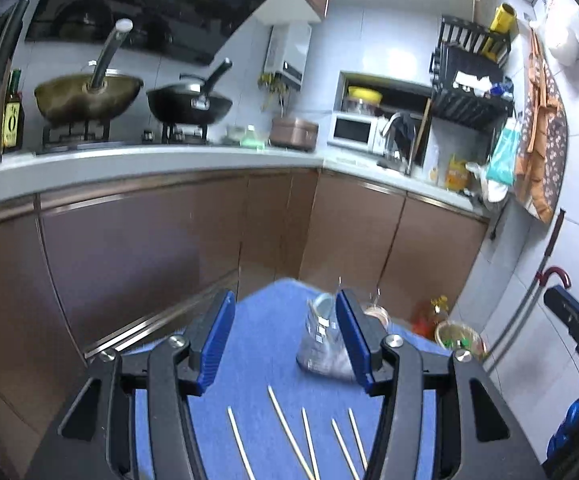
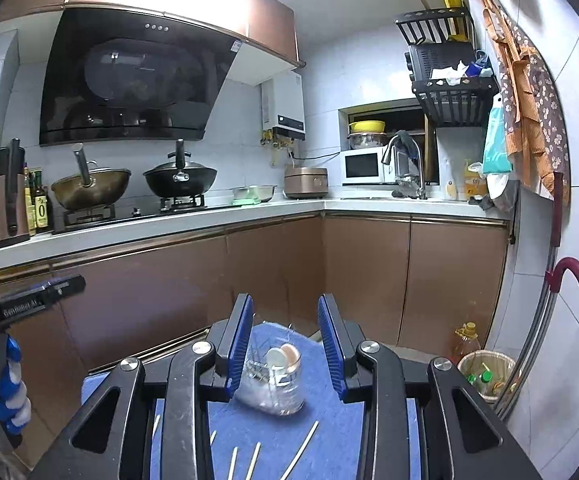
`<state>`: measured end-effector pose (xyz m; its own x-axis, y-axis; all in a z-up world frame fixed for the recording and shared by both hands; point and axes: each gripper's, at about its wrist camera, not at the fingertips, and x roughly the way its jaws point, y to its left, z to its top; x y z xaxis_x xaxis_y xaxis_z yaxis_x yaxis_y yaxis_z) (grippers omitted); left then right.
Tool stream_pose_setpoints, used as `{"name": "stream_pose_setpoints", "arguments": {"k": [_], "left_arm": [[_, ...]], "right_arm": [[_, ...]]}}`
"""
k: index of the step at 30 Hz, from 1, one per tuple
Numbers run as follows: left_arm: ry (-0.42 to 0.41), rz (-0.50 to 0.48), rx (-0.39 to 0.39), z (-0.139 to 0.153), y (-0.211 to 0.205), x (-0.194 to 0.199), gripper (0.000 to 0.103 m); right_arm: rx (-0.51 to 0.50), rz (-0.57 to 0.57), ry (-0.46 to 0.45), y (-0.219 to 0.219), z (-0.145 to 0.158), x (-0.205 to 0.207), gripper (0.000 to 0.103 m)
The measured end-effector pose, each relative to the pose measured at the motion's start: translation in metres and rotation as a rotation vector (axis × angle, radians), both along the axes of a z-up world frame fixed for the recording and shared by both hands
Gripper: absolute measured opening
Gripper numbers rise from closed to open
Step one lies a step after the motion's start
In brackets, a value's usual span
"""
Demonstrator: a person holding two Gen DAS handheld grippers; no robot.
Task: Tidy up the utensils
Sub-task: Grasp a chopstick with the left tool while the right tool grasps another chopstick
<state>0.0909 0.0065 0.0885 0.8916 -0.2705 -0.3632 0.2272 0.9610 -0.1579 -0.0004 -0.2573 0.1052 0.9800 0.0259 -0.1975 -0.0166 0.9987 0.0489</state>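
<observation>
Several pale wooden chopsticks [image 1: 289, 440] lie loose on a blue mat [image 1: 265, 336], close under my left gripper [image 1: 285, 340], which is open and empty above them. A clear glass holder [image 1: 321, 340] with spoons in it stands on the mat beyond, partly behind the right finger. In the right wrist view the same chopsticks [image 2: 301, 450] lie at the bottom and the glass holder [image 2: 273, 376] with a white and a tan spoon sits between the fingers of my right gripper [image 2: 285, 344], farther off. That gripper is open and empty.
A brown cabinet front [image 2: 273, 272] and white counter [image 2: 129, 232] run behind the mat, with two woks [image 2: 179, 178] on the stove. A basket of bottles [image 2: 485, 372] and an oil bottle stand on the floor at the right, by a red-handled umbrella [image 2: 565, 276].
</observation>
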Motion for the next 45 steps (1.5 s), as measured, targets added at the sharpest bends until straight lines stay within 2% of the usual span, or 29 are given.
{"name": "stream_pose_setpoints", "arguments": {"k": [7, 17, 21, 26, 30, 35, 45], "left_arm": [[0.146, -0.056, 0.001, -0.033, -0.002, 0.006, 0.051], [0.318, -0.073, 0.007, -0.086, -0.013, 0.041, 0.051], [0.425, -0.092, 0.015, -0.114, -0.019, 0.064, 0.051], [0.641, -0.109, -0.004, -0.164, -0.024, 0.105, 0.051], [0.745, -0.104, -0.011, -0.193, -0.029, 0.131, 0.051], [0.812, -0.099, 0.02, -0.214, -0.043, 0.157, 0.05], [0.862, -0.068, 0.079, -0.237, -0.063, 0.187, 0.049]], "right_arm": [[0.044, 0.007, 0.066, -0.002, -0.013, -0.004, 0.032], [0.077, -0.004, 0.186, -0.015, -0.051, 0.02, 0.032], [0.102, 0.001, 0.278, -0.022, -0.073, 0.042, 0.032], [0.169, 0.034, 0.457, -0.035, -0.116, 0.079, 0.032], [0.208, 0.049, 0.58, -0.043, -0.15, 0.106, 0.032], [0.217, 0.053, 0.687, -0.046, -0.179, 0.132, 0.032], [0.271, 0.067, 0.854, -0.05, -0.219, 0.185, 0.032]]}}
